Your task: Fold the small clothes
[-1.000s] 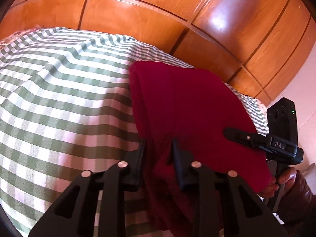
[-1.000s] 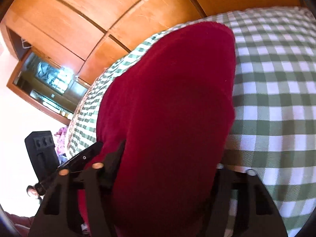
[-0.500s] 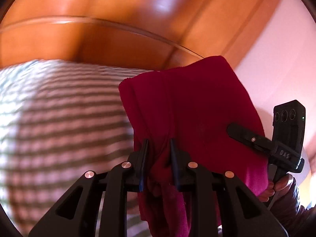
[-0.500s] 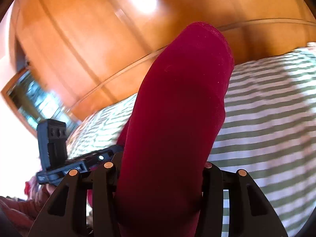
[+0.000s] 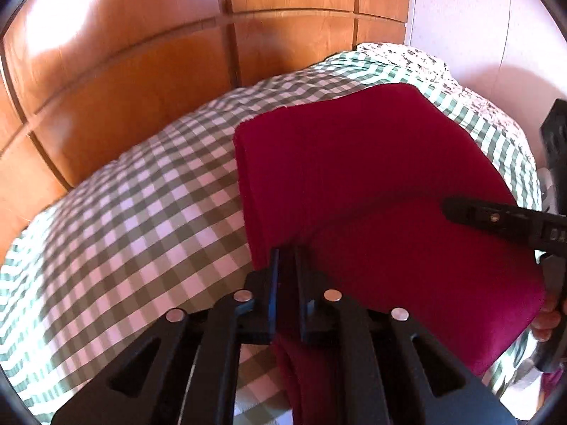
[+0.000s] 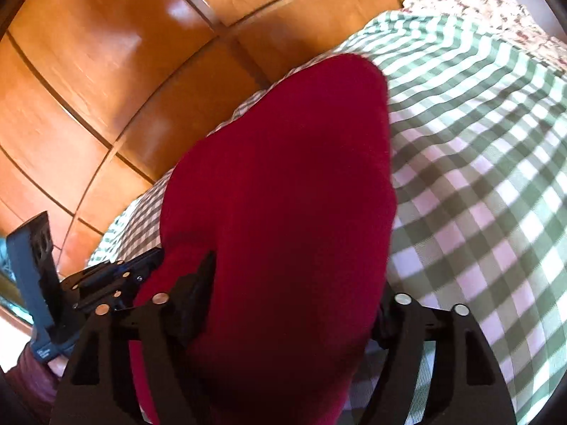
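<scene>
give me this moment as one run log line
left gripper: shut on red garment | right gripper: jaws just opened, garment between | surface: checked cloth

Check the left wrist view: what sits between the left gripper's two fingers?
A pinched fold of the red garment fills the narrow gap of the left gripper, whose jaws have just been closing on it; nothing else shows there.

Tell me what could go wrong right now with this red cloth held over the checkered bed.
1. The left gripper, whose jaws have just been closing, pinches only a narrow edge of the red cloth, so the cloth might slip out.
2. The right gripper has just been opening, with the cloth still between its jaws; that side may sag and the fold come undone.
3. The cloth hangs near the edge of the checkered bedspread and could land partly off it.
</scene>
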A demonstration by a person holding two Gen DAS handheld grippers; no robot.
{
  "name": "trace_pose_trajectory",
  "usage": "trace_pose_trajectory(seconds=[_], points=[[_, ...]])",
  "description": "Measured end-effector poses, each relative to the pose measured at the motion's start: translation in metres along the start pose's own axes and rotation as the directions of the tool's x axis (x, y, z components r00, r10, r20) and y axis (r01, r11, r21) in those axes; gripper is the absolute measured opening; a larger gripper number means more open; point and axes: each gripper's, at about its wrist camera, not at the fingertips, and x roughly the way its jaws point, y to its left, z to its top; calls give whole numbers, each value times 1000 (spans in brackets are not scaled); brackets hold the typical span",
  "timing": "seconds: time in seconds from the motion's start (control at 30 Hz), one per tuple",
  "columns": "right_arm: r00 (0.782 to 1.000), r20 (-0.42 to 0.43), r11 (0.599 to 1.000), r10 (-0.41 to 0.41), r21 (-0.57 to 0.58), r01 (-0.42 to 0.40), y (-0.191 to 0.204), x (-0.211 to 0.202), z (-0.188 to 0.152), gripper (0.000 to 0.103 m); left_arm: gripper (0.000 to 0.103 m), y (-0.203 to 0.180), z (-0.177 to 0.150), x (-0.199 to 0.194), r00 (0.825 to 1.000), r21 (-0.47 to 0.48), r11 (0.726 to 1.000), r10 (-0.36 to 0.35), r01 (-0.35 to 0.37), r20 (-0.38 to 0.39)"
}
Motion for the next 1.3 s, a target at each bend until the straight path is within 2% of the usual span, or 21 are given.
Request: trace_pose_trajectory(seconds=[0.07, 0.13, 0.23, 0.3, 0.4, 0.47, 0.53, 0.6, 0.63, 0.73, 0.77, 0.9, 1.07, 1.3], points=[[997, 35, 996, -69, -45, 71, 7, -18, -2, 77, 25, 7, -1, -12, 999, -27, 999, 22, -21, 24], [988, 81, 986, -134, -86, 141, 9, -32, 2, 76, 28, 19, -1, -24, 999, -84, 996, 14, -10, 51], [981, 130, 974, -147, -152, 166, 23, -55, -3, 61, 30, 28, -2, -50, 990, -162, 987, 15, 8, 137], [971, 156, 956, -180, -207, 210, 36, -66, -12, 54, 32, 27, -6, -70, 981, -184, 982, -13, 49, 195], [972, 145, 945, -187, -242, 218, 50, -69, -25, 46, 34, 14, -11, -82, 973, -143, 987, -34, 68, 228], [971, 133, 937, -199, -266, 228, 61, -65, -37, 41, 35, 2, -15, -71, 983, -95, 995, -25, 43, 182], [972, 93, 932, -218, -275, 235, 62, -54, -52, 41, 36, -4, -21, -48, 996, -72, 997, -9, 15, 89], [962, 50, 920, -267, -286, 270, 59, -31, -70, 41, 38, 1, -35, -23, 1000, -103, 994, -19, 21, 20], [959, 59, 915, -279, -286, 284, 57, -23, -79, 41, 41, 3, -39, -21, 999, -118, 993, -20, 23, 31], [936, 110, 870, -335, -345, 352, 70, -20, -88, 41, 44, 10, -42, -27, 999, -150, 988, -18, 24, 45], [935, 109, 872, -337, -337, 354, 70, -20, -87, 41, 48, 12, -42, -29, 999, -166, 986, -17, 25, 47], [932, 110, 878, -344, -315, 361, 70, -22, -85, 44, 56, 18, -44, -44, 997, -209, 978, 11, 4, 70], [932, 123, 880, -342, -305, 363, 83, -31, -86, 68, 65, 22, -49, -53, 995, -235, 972, 35, -11, 97], [927, 143, 886, -346, -276, 373, 91, -53, -81, 69, 67, 24, -51, -75, 987, -239, 970, 73, -37, 146]])
